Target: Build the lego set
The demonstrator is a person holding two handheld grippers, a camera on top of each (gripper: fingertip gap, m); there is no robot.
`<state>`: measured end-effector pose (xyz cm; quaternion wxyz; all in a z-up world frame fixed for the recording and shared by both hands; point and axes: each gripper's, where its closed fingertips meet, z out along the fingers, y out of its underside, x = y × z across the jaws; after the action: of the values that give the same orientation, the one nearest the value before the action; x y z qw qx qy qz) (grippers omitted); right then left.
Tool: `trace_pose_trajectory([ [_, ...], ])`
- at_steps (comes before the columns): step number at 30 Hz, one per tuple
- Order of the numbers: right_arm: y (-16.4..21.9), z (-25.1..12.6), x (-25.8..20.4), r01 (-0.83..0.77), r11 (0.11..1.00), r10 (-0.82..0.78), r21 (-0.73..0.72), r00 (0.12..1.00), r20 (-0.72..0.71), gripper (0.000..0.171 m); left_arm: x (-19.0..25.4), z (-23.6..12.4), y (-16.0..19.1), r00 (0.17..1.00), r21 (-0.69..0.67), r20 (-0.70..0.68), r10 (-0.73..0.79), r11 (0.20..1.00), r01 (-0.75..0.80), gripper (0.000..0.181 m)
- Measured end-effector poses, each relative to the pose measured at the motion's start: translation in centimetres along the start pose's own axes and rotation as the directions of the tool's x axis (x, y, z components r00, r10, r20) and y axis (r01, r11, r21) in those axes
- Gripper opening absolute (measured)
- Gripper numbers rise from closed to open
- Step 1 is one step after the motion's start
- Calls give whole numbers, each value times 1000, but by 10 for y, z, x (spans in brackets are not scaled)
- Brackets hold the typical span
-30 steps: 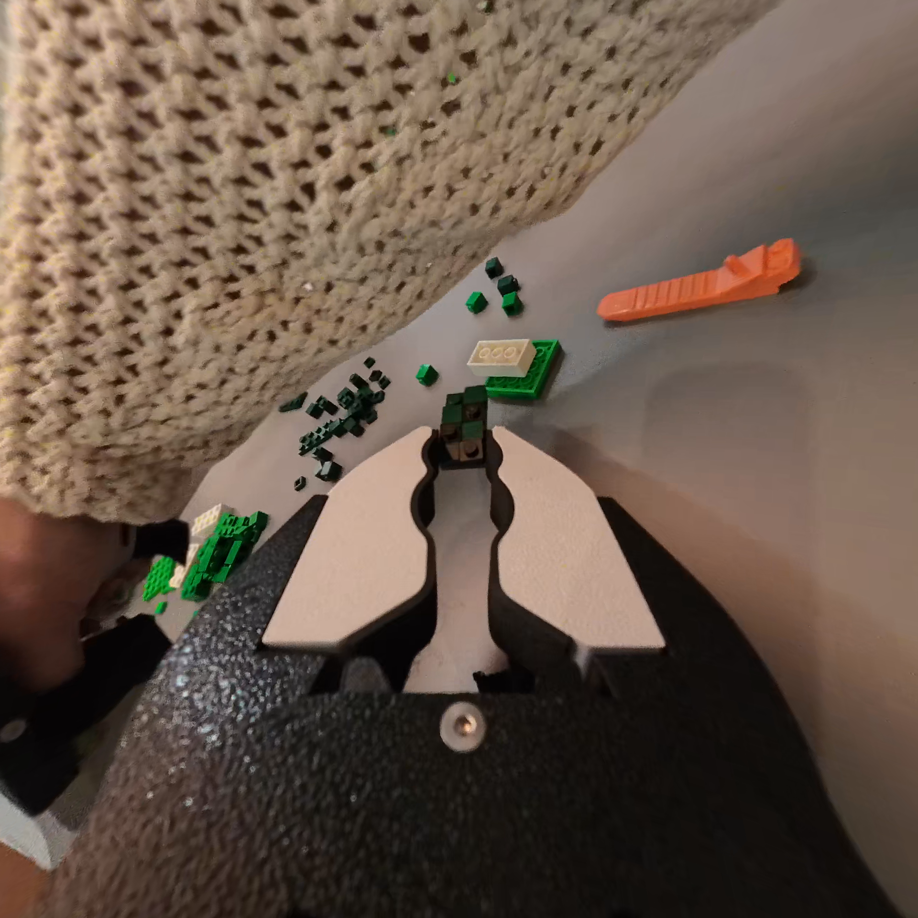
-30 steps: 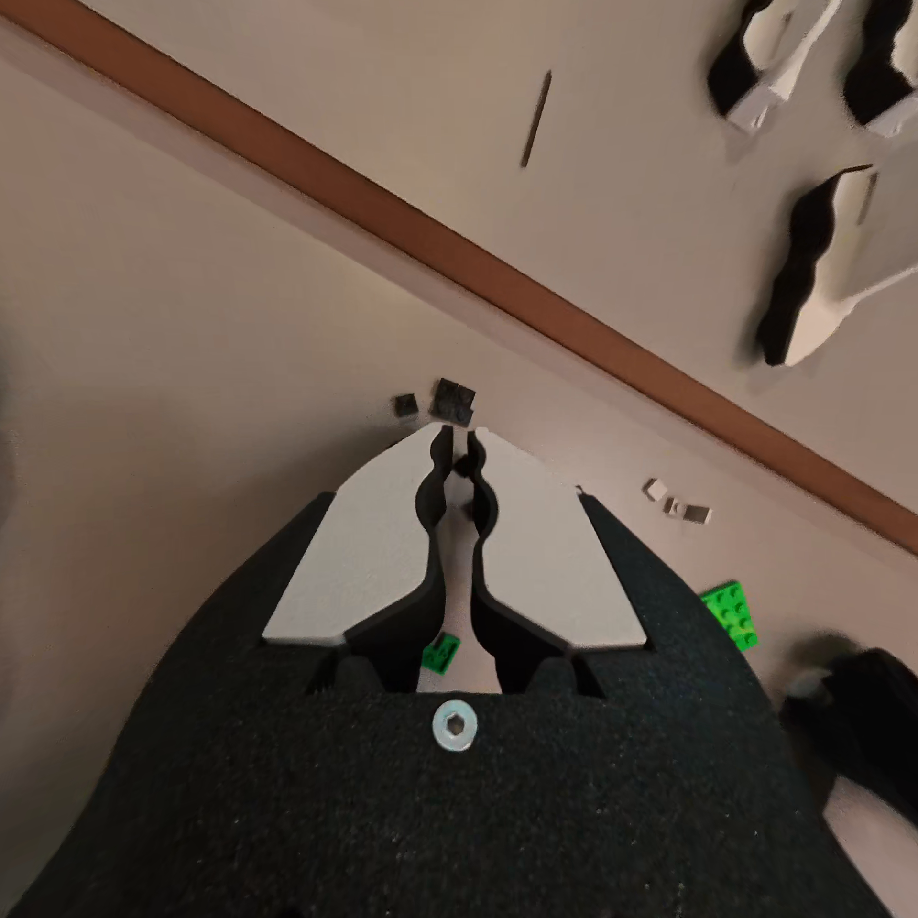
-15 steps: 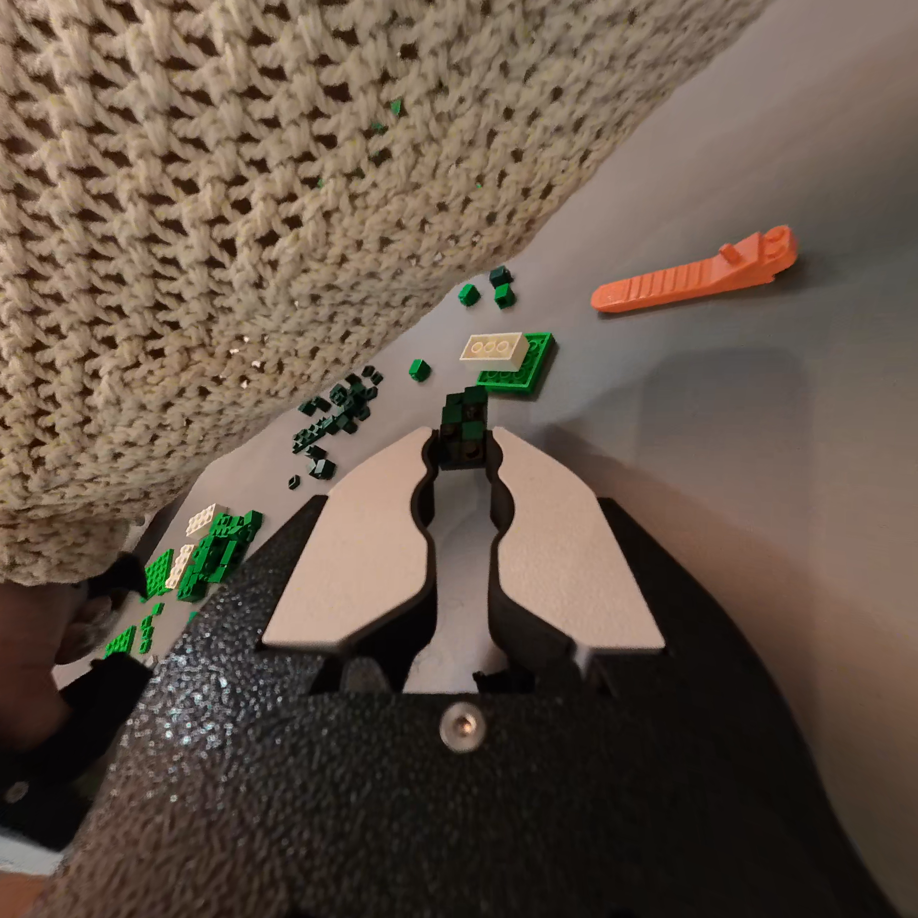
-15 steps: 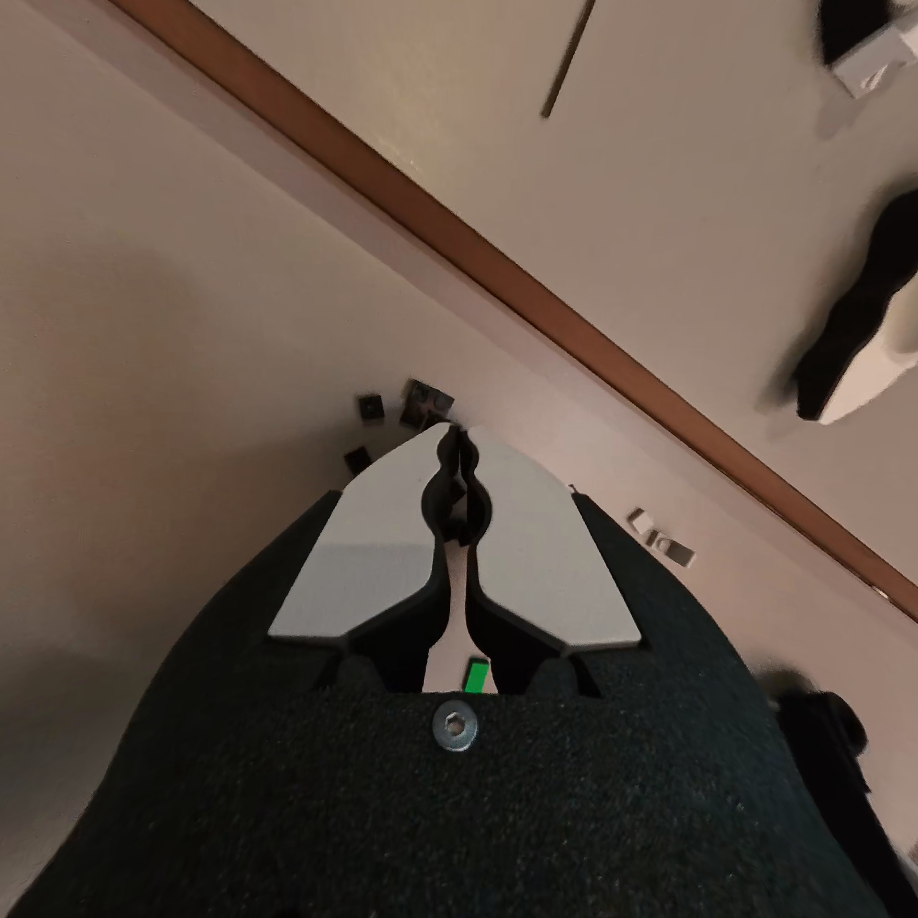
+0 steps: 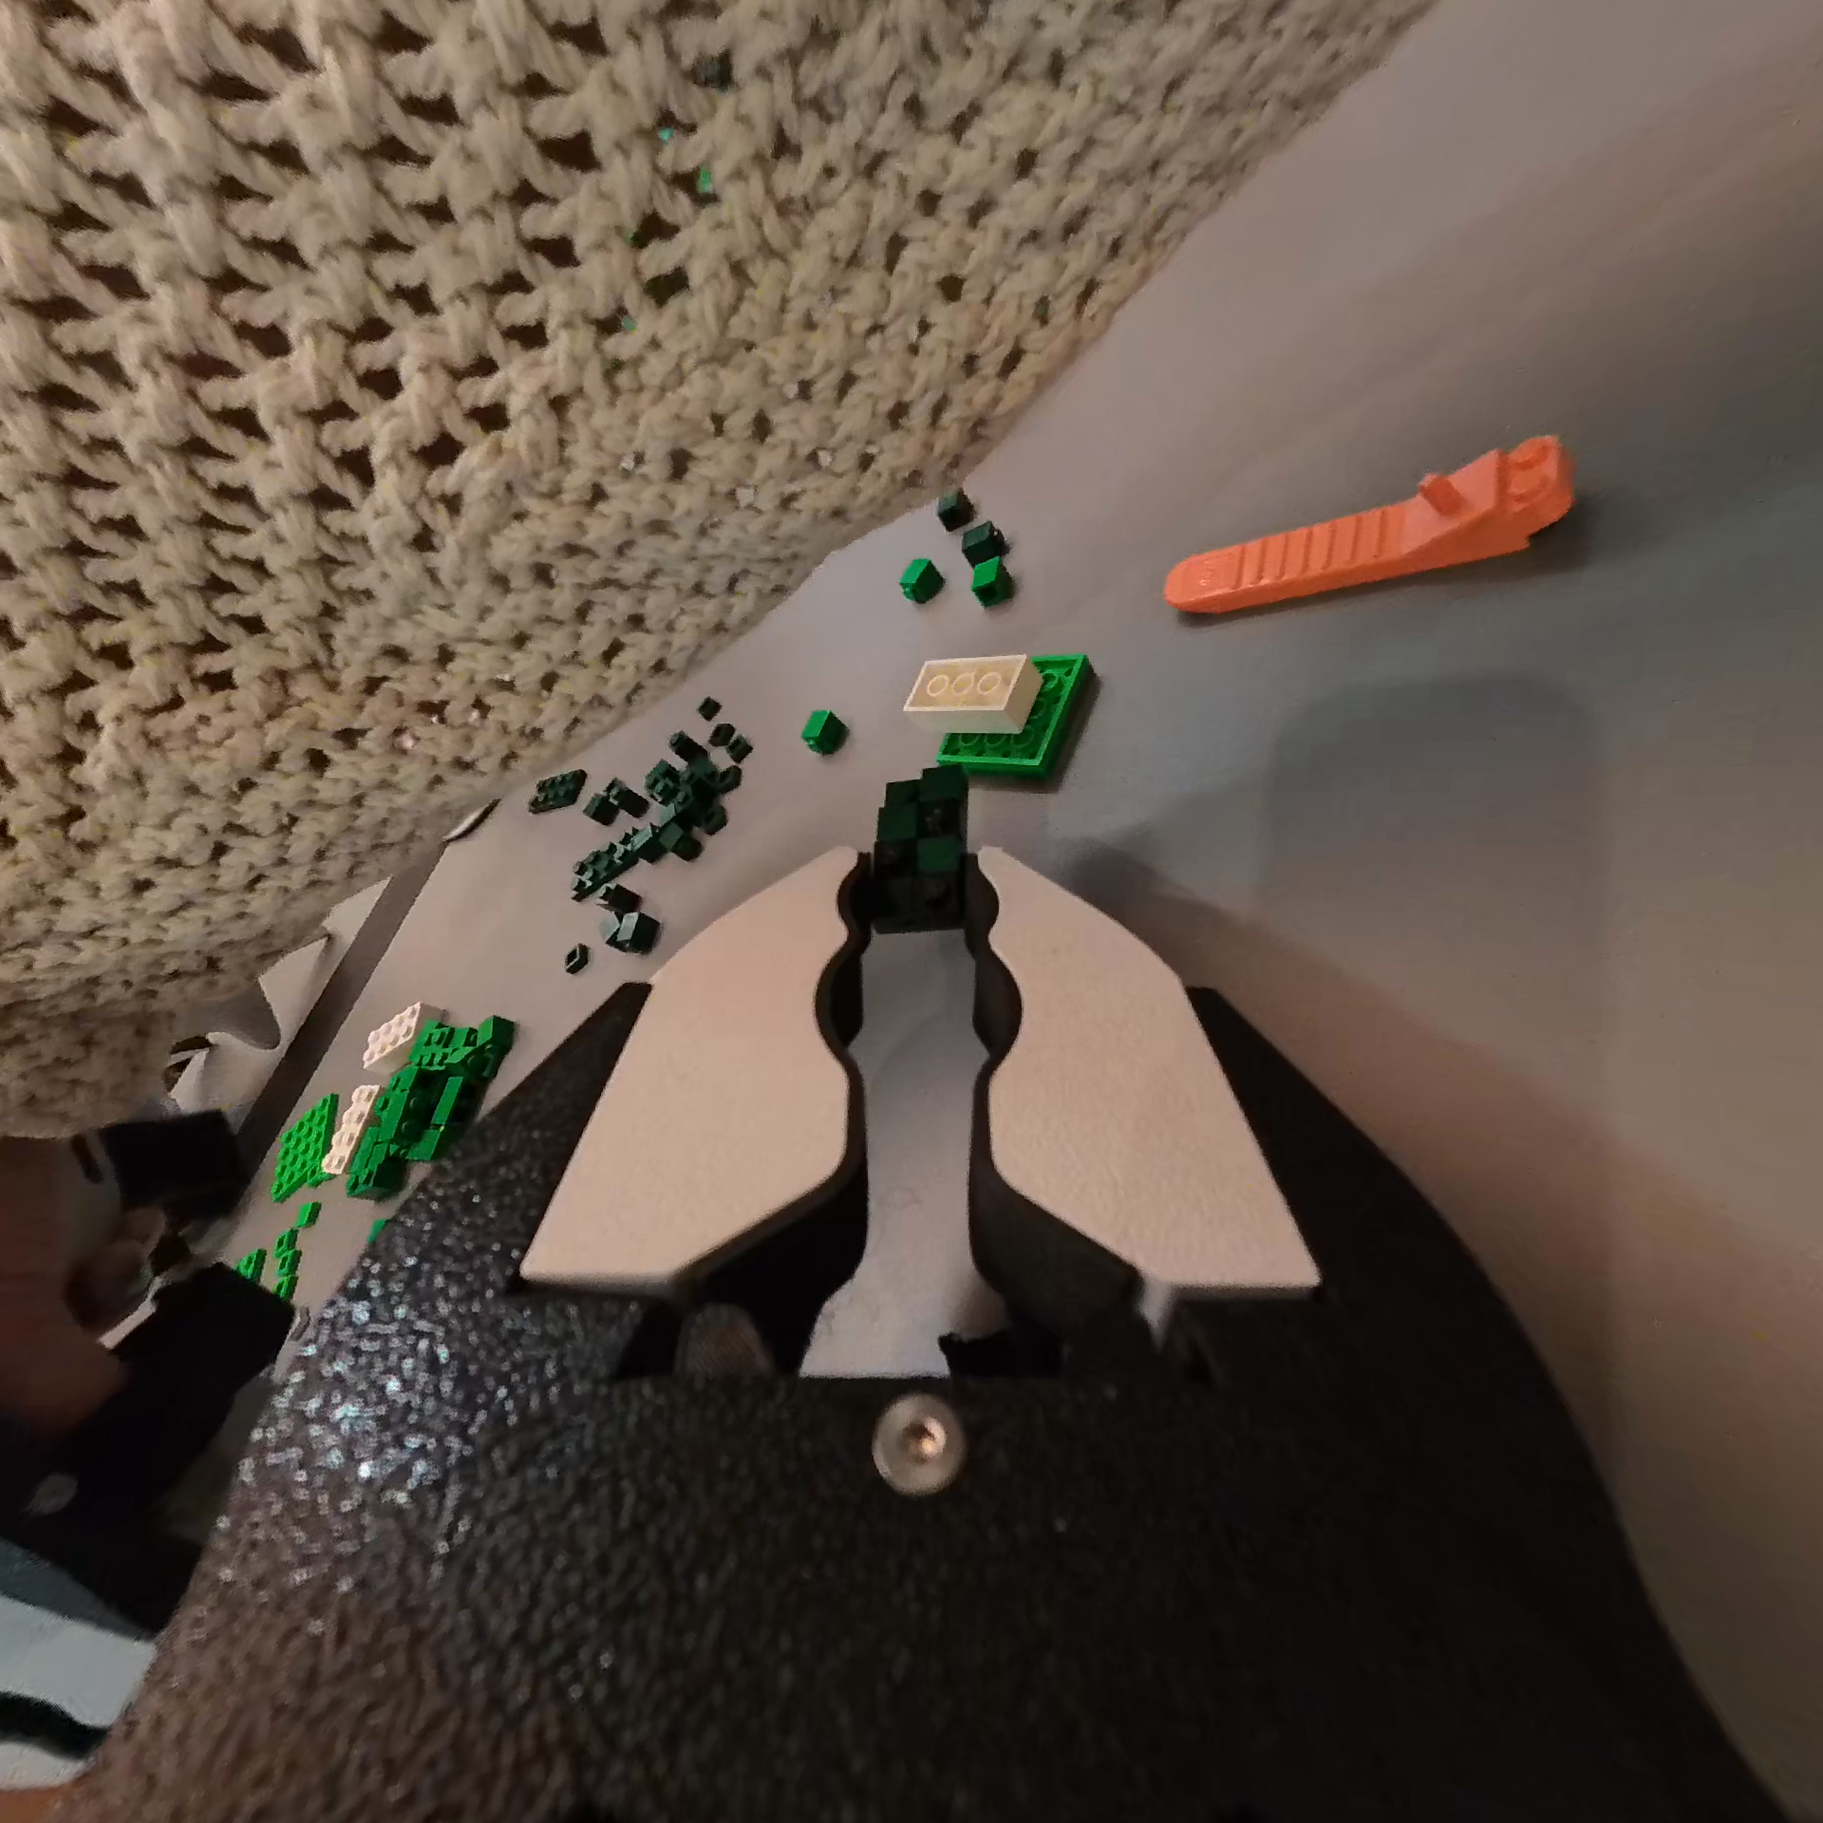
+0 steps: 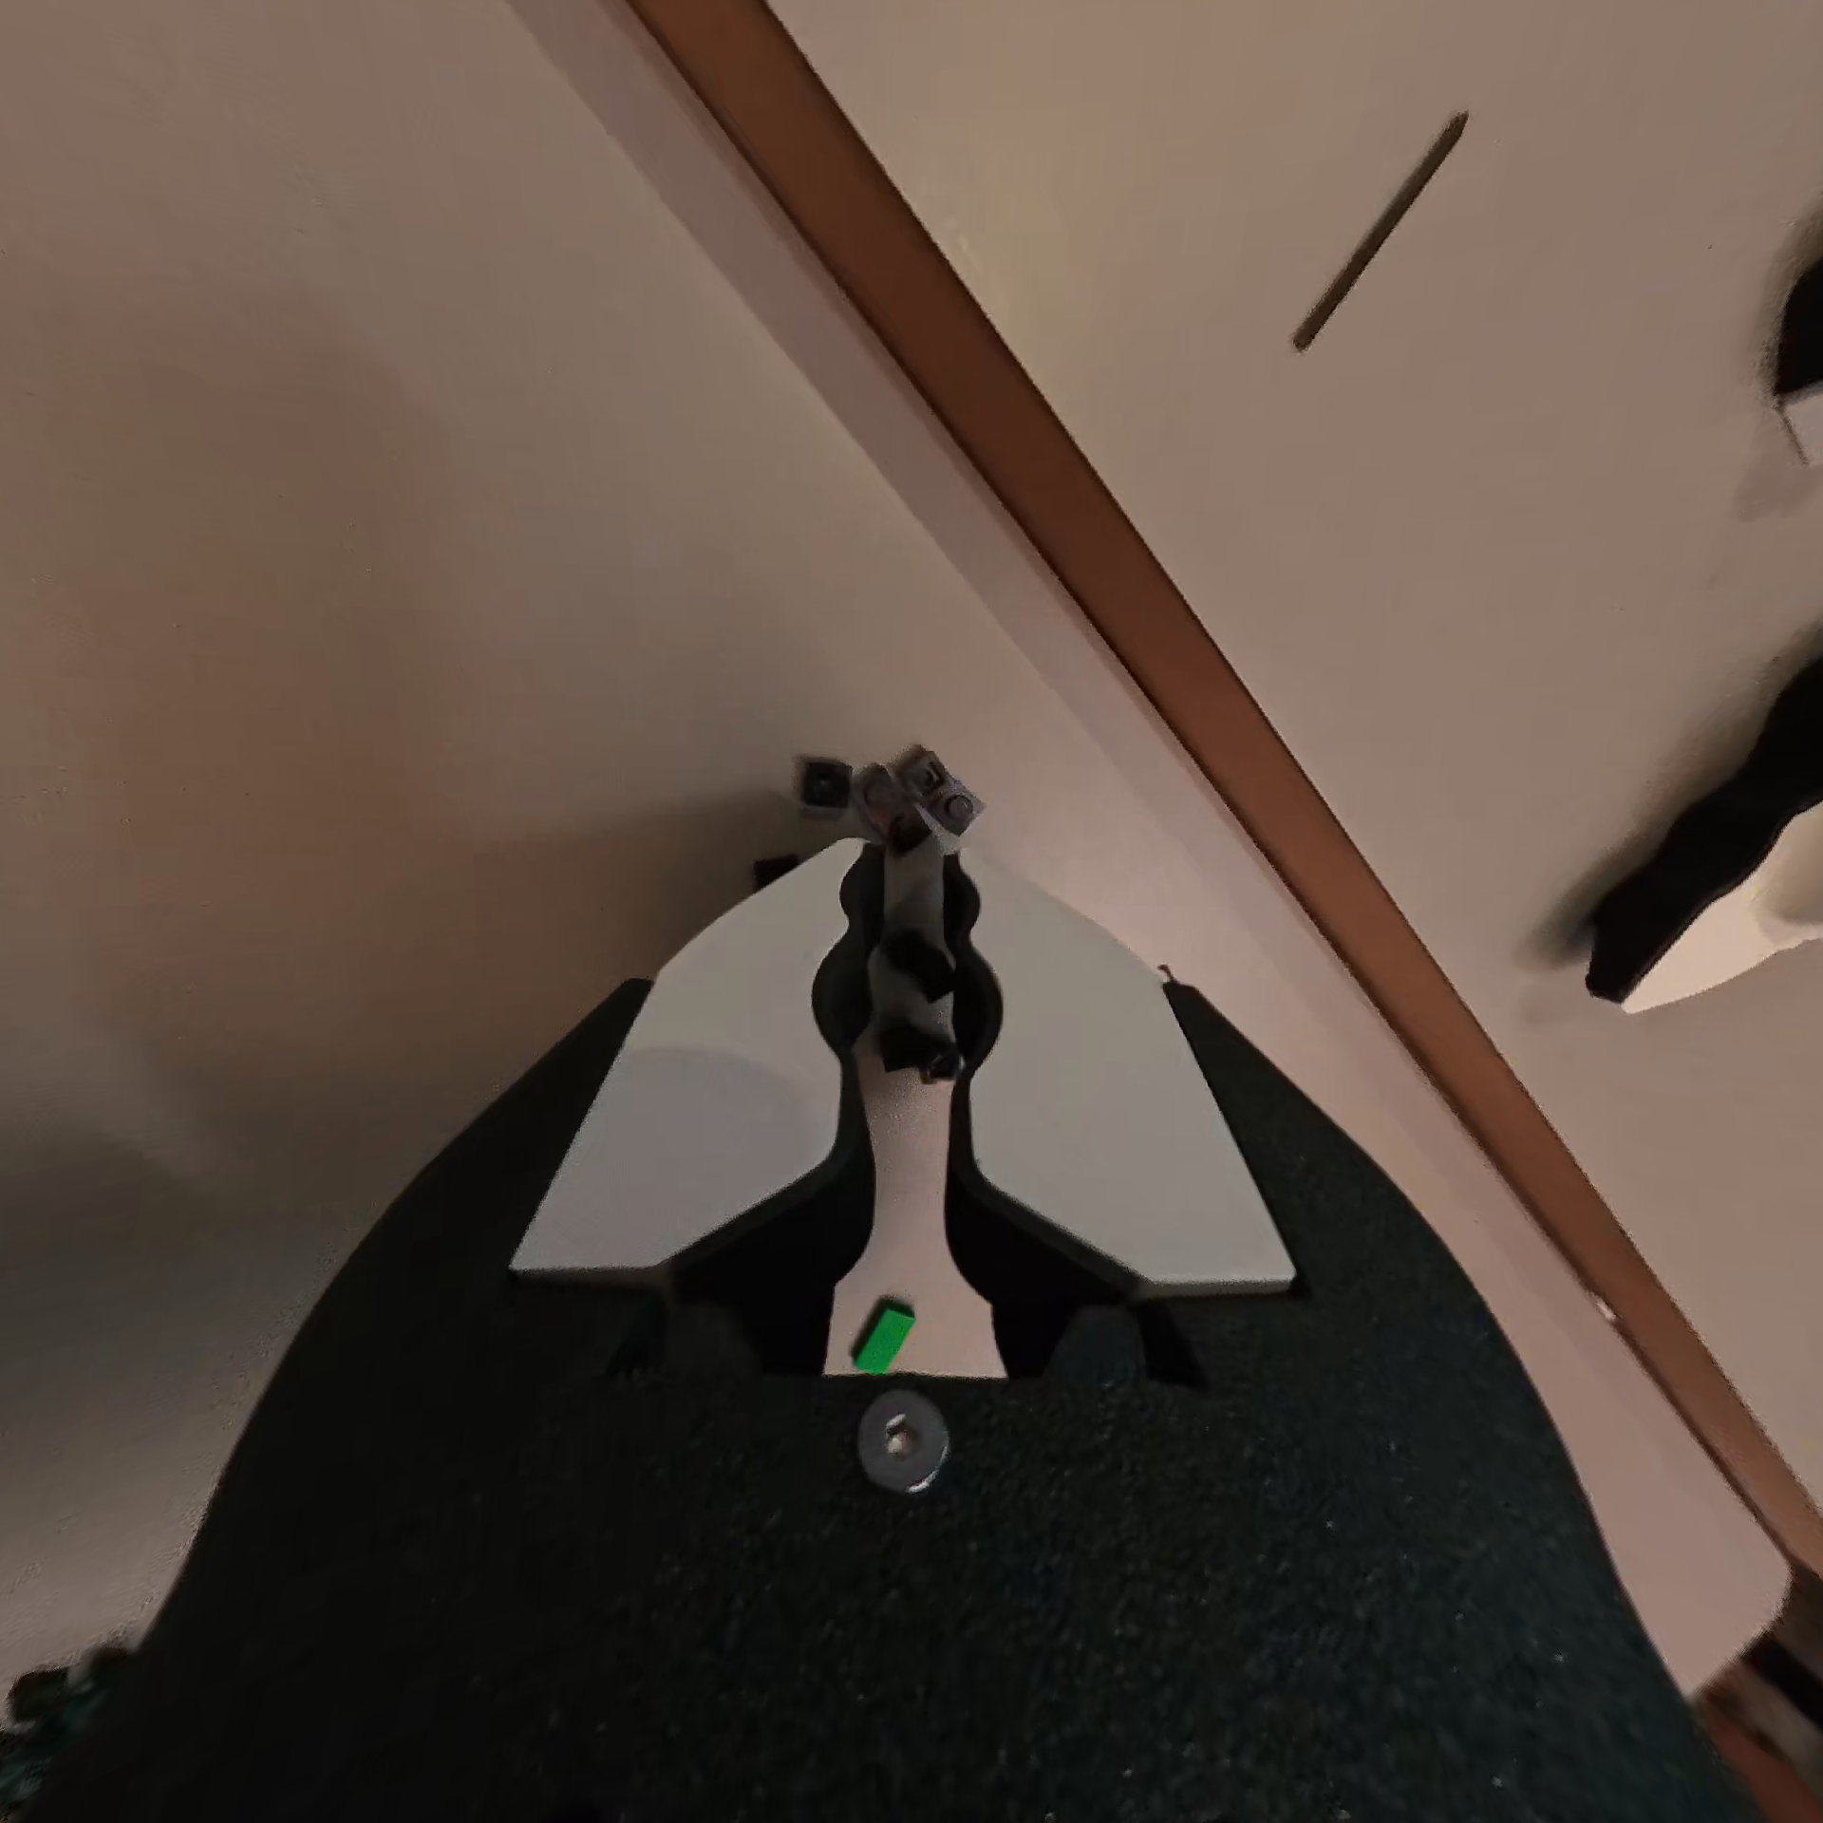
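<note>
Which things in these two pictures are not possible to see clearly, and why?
- Left wrist view: a knitted sleeve hides the upper left table.
- Left wrist view: the dark green assembly hides its lower part between the left gripper fingers.
- Right wrist view: motion blur smears the small dark pieces at the right gripper.

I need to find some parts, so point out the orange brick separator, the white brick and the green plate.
orange brick separator [image 5: 1366, 543], left wrist view, ribbed handle.
white brick [image 5: 972, 689], left wrist view, top face.
green plate [image 5: 1046, 730], left wrist view, bare studs.

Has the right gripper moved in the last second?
Yes. The right gripper has swung: the brown strip now runs steeper across its view, and dark small pieces sit at its tips.
</note>
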<state>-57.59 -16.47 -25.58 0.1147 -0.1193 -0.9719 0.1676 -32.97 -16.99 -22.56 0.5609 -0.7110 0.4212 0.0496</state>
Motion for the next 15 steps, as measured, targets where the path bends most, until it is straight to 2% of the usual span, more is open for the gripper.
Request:
trace_pose_trajectory([
  [10,-3,7,-2,84,995,-80,-58,994,72,10,1,0,1,1000,-7,-6,3,1000,-3,17],
  [15,-4,7,-4,111,991,-104,-77,991,88,0,1,0,1,1000,-8,-6,2,1000,-2,17],
])
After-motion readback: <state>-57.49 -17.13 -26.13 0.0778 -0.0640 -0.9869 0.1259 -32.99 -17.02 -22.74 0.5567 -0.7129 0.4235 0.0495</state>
